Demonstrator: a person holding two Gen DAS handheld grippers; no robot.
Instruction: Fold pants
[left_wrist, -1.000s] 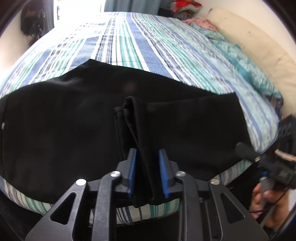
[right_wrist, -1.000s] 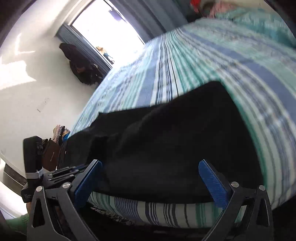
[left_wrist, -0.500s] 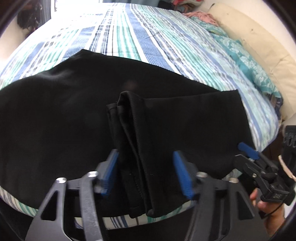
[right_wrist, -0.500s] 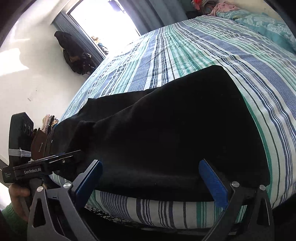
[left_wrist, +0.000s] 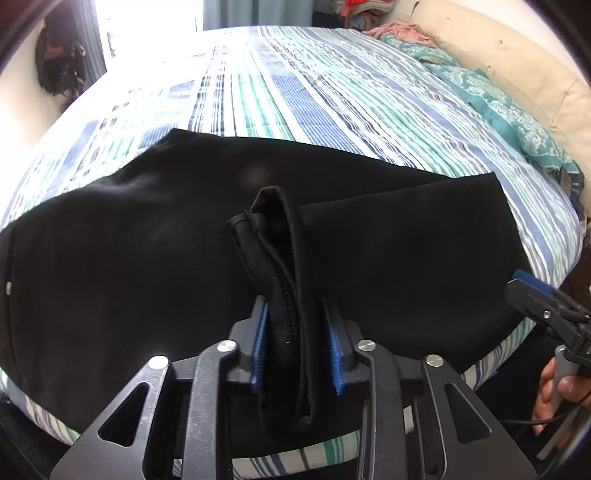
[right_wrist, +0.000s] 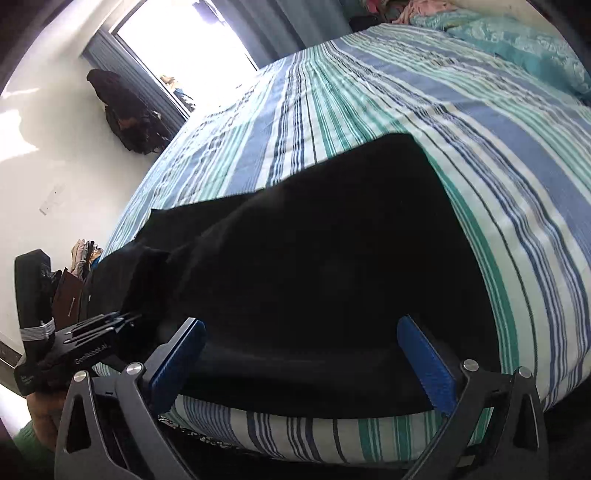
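Observation:
Black pants (left_wrist: 147, 258) lie spread across the near edge of a striped bed (left_wrist: 295, 96). My left gripper (left_wrist: 297, 347) is shut on a bunched fold of the pants (left_wrist: 284, 266) at the near edge, the fabric standing up between the blue pads. In the right wrist view the pants (right_wrist: 314, 266) fill the middle. My right gripper (right_wrist: 303, 365) is wide open at the pants' near edge, holding nothing. The left gripper's body (right_wrist: 92, 350) shows at lower left there.
A cream headboard (left_wrist: 517, 55) and a teal floral pillow (left_wrist: 498, 96) lie at the far right. A bright window (right_wrist: 192, 48) and dark bags hanging on the wall (right_wrist: 125, 114) are at the far left. Clothes are piled beyond the bed.
My left gripper opened half a second ago and has now shut again on the bunched fold. The right gripper stayed open and edged nearer the pants' edge.

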